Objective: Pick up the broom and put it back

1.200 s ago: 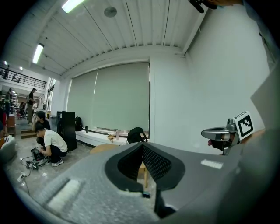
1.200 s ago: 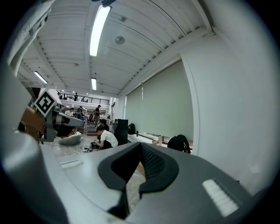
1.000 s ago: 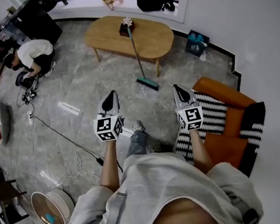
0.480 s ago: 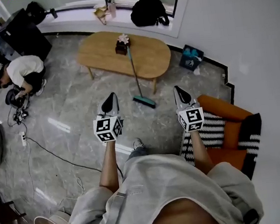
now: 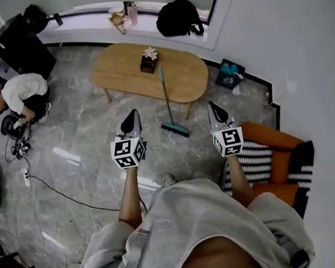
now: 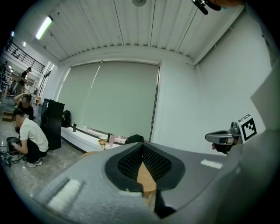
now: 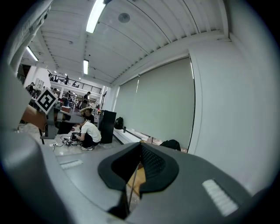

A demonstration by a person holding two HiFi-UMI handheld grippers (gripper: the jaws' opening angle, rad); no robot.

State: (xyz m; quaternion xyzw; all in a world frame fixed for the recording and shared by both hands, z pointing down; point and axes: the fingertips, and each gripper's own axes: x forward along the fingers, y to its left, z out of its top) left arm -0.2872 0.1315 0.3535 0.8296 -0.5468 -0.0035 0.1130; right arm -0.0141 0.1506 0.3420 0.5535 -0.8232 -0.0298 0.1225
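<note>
A grey marbled floor [image 5: 90, 146] is filling most of the head view, with a cable [image 5: 72, 196] trailing across it at 8 o'clock. An oval wooden table [image 5: 130, 74] is standing at 12 o'clock, before a window ledge [image 5: 93, 18] carrying a black bag [image 5: 179, 18]. A person [image 5: 20, 94] is crouching at 10 o'clock beside a black cabinet [image 5: 15, 52]. An orange armchair [image 5: 271, 142] with a striped cushion [image 5: 259, 161] is sitting at 4 o'clock.

The broom [image 5: 167, 100] is leaning on the table's near edge. Its thin handle is rising toward a dark box [image 5: 148, 63] on the tabletop, and its teal head [image 5: 175, 129] is resting on the floor.

The left gripper [image 5: 132, 117] and right gripper [image 5: 214, 107] are pointing toward 12 o'clock, each with jaws pressed together on nothing, well apart from the broom.

Compared with a second ago, the table and broom are lying lower in the view. The broom head is now sitting level between the two grippers instead of beyond them.
</note>
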